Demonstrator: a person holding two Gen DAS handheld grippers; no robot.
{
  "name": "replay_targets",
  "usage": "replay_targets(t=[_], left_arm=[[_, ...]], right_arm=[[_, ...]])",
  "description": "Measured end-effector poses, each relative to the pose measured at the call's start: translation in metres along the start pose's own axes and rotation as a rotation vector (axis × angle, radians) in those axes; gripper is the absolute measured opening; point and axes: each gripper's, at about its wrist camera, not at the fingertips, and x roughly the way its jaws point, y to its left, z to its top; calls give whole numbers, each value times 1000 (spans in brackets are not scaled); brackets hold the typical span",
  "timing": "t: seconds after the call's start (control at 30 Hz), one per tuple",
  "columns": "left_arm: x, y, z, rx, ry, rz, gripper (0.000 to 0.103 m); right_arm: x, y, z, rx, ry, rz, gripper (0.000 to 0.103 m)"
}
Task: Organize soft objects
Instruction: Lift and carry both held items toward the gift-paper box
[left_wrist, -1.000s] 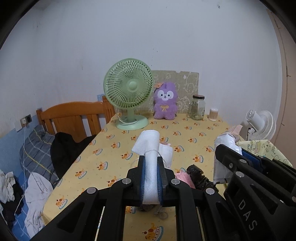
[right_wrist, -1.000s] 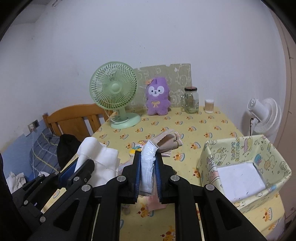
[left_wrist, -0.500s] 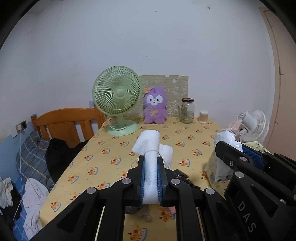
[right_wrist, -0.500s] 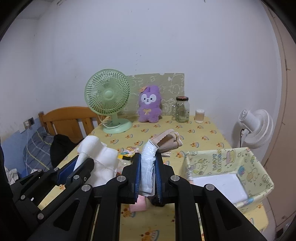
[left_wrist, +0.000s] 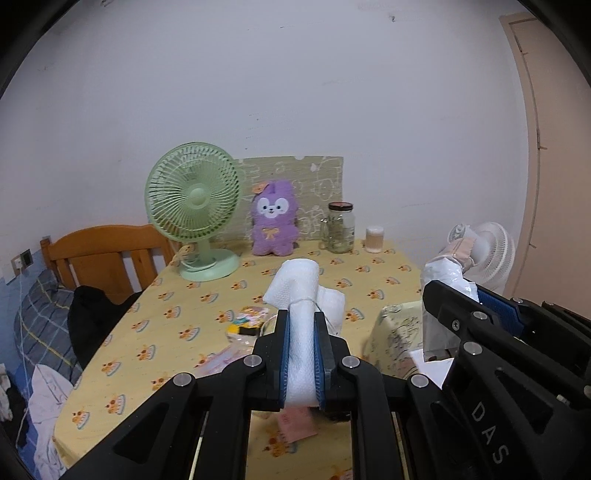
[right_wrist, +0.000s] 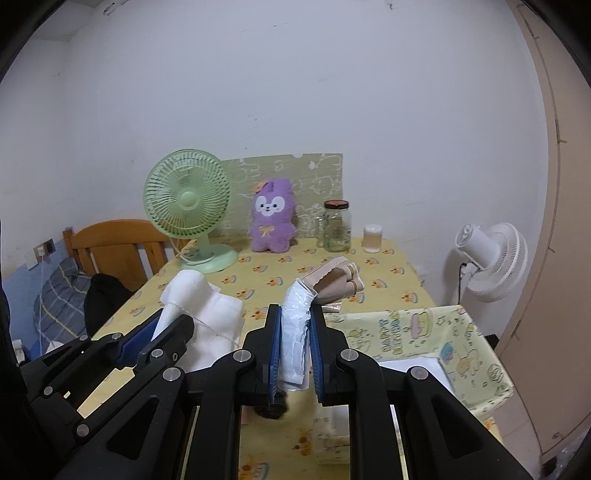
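Note:
My left gripper (left_wrist: 301, 321) is shut on a rolled white cloth (left_wrist: 299, 291) and holds it above the table; the cloth also shows in the right wrist view (right_wrist: 207, 310). My right gripper (right_wrist: 293, 328) is shut on a clear plastic pack of beige socks (right_wrist: 332, 282), raised over the left wall of a yellow patterned fabric box (right_wrist: 424, 332). That pack shows in the left wrist view (left_wrist: 447, 273), with the box (left_wrist: 391, 332) below it. White paper (right_wrist: 417, 373) lies in the box. A pink item (left_wrist: 295, 421) and a dark item (right_wrist: 271, 406) lie on the table under the grippers.
The yellow tablecloth (left_wrist: 184, 321) carries a green desk fan (left_wrist: 195, 210), a purple plush toy (left_wrist: 275, 221), a glass jar (left_wrist: 340, 227) and a small cup (left_wrist: 375, 240) at the back. A white fan (right_wrist: 487, 254) stands right. A wooden chair (left_wrist: 107, 254) and laundry are left.
Both grippers have risen and pulled back with their loads still held. The fabric box now sits closer below the right gripper and shows in the left wrist view.

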Motion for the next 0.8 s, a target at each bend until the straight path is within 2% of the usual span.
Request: replay_targets(t=[0.8], left_arm=[[39, -84, 8, 74, 41, -140, 9]], right_arm=[[10, -86, 0, 43, 21, -111, 18]])
